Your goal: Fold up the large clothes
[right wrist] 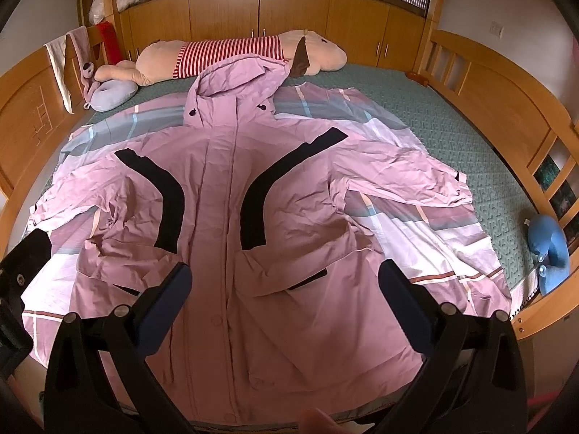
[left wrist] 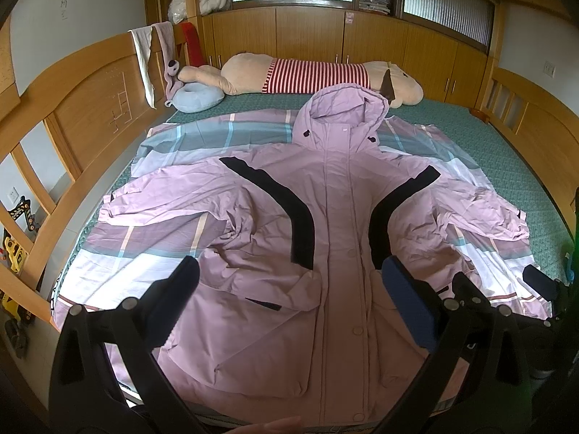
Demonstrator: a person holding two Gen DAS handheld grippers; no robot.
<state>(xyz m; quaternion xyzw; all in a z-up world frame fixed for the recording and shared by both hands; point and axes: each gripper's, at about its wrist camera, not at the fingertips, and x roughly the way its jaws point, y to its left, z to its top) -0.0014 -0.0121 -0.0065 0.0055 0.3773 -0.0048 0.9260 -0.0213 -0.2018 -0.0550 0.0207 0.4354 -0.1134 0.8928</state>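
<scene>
Pink hooded jacket (left wrist: 336, 253) lies face-up on the bed (left wrist: 506, 166), long axis running from lower centre to the hood at upper centre. Left gripper (left wrist: 293, 289) and right gripper (right wrist: 286, 285), both released, hover over its hem, equally near.

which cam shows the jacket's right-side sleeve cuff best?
Right wrist view: the sleeve lies fully spread with its cuff clear of the frame edge. Left wrist view shows the same sleeve bunched, its cuff squeezed near the distorted edge.
</scene>
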